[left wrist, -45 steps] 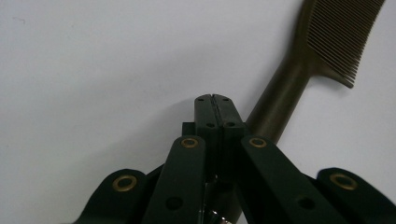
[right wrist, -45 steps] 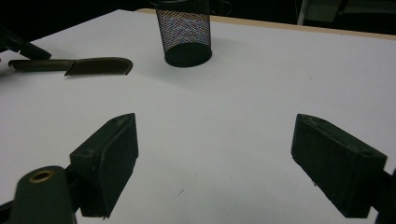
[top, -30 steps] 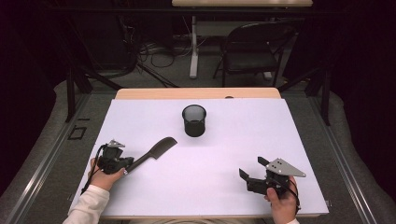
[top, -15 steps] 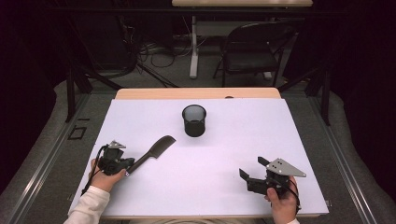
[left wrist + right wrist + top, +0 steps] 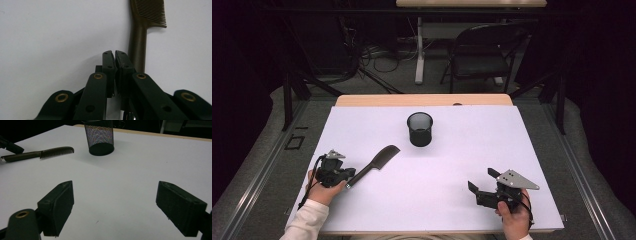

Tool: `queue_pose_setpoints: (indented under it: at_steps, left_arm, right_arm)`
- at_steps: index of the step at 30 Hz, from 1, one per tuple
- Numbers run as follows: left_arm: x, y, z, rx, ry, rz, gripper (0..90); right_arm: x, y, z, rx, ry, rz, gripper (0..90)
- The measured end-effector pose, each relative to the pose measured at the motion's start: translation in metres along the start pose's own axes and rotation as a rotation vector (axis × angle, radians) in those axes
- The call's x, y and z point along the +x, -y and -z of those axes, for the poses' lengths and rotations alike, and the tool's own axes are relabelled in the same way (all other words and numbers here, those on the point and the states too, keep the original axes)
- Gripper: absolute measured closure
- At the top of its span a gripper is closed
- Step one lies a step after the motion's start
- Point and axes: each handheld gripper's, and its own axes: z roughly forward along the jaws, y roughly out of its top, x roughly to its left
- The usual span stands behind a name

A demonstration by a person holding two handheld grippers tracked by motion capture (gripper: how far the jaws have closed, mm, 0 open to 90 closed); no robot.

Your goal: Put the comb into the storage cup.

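Left tool (image 5: 346,176) jaws together with a hairline gap, nothing between them; they have just been opening a trace. Comb (image 5: 374,164) lies flat on the table (image 5: 447,165), near-left of the cup (image 5: 420,128), well apart from it, teeth end toward the cup. Comb handle runs just beside the left tool's tip; contact cannot be told. Right tool (image 5: 484,187) near-right of the cup, well apart, jaws wide apart, holding nothing, over bare table.
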Motion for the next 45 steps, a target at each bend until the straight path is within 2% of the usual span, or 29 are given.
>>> queue_pose_setpoints:
  at_steps: [18,23,34,37,42,45]
  left_arm:
    - [-0.002,-0.001,0.006,-0.037,0.016,0.007,64.3]
    - [-0.003,-0.002,0.008,-0.038,0.033,0.004,57.9]
    - [-0.007,-0.004,0.012,-0.052,0.017,-0.016,43.1]
    - [-0.008,-0.005,0.013,-0.037,0.017,-0.013,38.7]
    - [-0.008,-0.005,0.013,-0.044,0.02,-0.033,38.1]
    - [-0.009,-0.006,0.014,-0.052,0.02,-0.027,38.9]
  right_arm:
    - [0.0,0.0,-0.001,-0.001,-0.001,0.001,14.7]
    - [0.0,0.0,-0.001,0.002,-0.002,0.001,14.7]
    - [0.0,0.0,-0.001,0.01,-0.006,0.004,14.8]
    - [0.0,0.001,-0.002,0.003,-0.007,0.004,14.8]
    - [0.0,0.001,-0.002,0.005,-0.007,0.003,14.8]
    - [0.0,0.001,-0.002,0.013,-0.005,0.004,14.8]
